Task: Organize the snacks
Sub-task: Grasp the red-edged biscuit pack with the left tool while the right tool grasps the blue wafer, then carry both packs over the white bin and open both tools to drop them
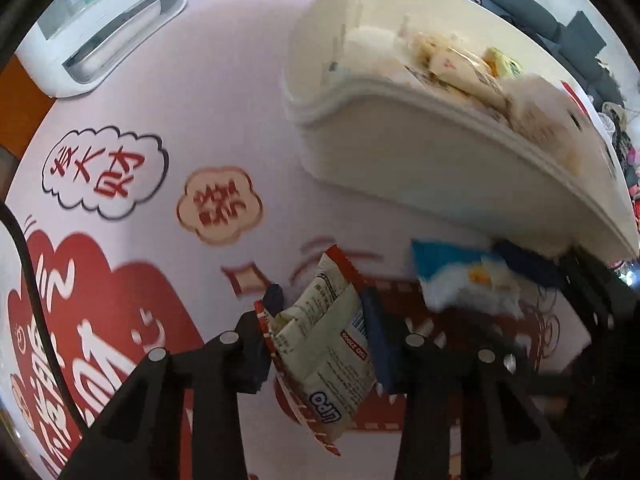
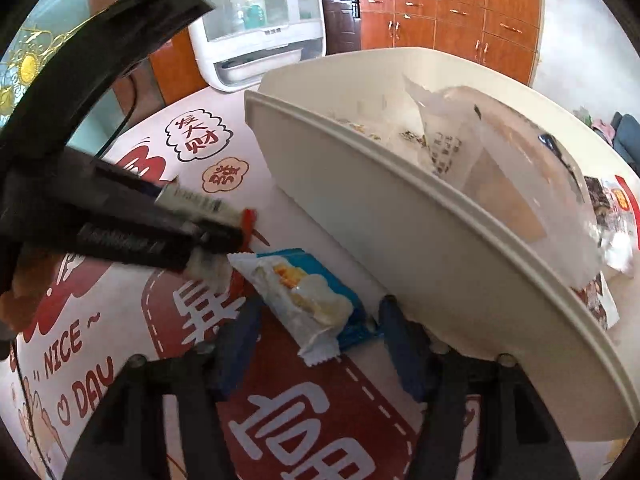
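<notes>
A cream packet with red edges (image 1: 320, 332) is pinched between the blue pads of my left gripper (image 1: 322, 300), just above the printed tablecloth (image 1: 192, 128). The right wrist view shows that same left gripper (image 2: 224, 220) from the side, shut on the cream packet (image 2: 192, 200). A blue and white snack packet (image 2: 304, 300) lies on the cloth, close to the wall of the cream bin (image 2: 360, 220). My right gripper (image 2: 320, 308) straddles it, jaws open, with a gap at each pad. The left wrist view blurs the blue packet (image 1: 460, 280). Several wrapped snacks lie in the bin (image 1: 400, 160).
A white countertop appliance (image 2: 260, 32) stands at the table's far edge, also in the left wrist view (image 1: 100, 28). A black cable (image 1: 32, 280) runs along the left side. Orange wooden cabinets (image 2: 460, 20) line the back wall. Piled clothes (image 1: 560, 40) lie beyond the bin.
</notes>
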`<state>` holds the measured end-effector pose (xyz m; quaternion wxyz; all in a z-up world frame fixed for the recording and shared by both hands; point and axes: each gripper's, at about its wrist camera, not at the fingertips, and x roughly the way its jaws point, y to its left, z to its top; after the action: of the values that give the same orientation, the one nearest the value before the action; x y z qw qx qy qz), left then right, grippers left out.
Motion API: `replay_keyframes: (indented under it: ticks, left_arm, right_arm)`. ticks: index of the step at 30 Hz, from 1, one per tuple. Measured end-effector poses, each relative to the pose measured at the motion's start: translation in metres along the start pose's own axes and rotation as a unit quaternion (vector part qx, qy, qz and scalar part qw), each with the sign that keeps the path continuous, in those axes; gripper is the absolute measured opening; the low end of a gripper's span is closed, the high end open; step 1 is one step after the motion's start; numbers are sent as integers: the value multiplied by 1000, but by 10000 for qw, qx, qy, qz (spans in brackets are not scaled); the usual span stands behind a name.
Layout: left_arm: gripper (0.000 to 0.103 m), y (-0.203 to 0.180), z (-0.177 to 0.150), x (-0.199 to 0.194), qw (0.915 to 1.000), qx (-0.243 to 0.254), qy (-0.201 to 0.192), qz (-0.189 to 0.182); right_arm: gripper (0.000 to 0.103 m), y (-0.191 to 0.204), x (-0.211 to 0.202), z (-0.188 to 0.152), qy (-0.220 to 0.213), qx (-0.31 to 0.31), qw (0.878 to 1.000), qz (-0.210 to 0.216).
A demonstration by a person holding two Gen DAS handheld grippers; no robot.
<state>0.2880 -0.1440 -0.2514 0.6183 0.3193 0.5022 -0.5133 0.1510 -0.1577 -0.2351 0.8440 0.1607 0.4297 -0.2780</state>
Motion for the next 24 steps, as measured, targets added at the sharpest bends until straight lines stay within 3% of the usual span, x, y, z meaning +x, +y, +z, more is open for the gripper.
replay_keyframes:
  ticks: [2, 3, 7, 15, 20, 24]
  left_arm:
    - [36, -3, -11, -3, 9999, -113, -30, -59]
    - [34, -3, -15, -5, 9998, -196, -39, -92]
    - [20, -3, -32, -18, 9976, -623, -175, -256]
    - [17, -16, -65, -63, 9907, -1212, -518, -348]
    - [17, -24, -82, -114, 9799, -1693, -967, -428]
    - [17, -50, -94, -163, 9695, -1955, -1475, -85]
  right_arm:
    - [51, -2, 2, 2, 12, 19, 9999, 131]
    - [37, -3, 2, 2, 10, 5, 9999, 162]
    - [32, -1, -3, 3, -52, -134, 9995, 285]
    - [31, -1, -39, 9, -207, -112, 9962, 837]
    - [30, -7, -76, 11, -290, -70, 9944, 1018]
    - [30, -15, -113, 13, -399, -130, 9930, 1104]
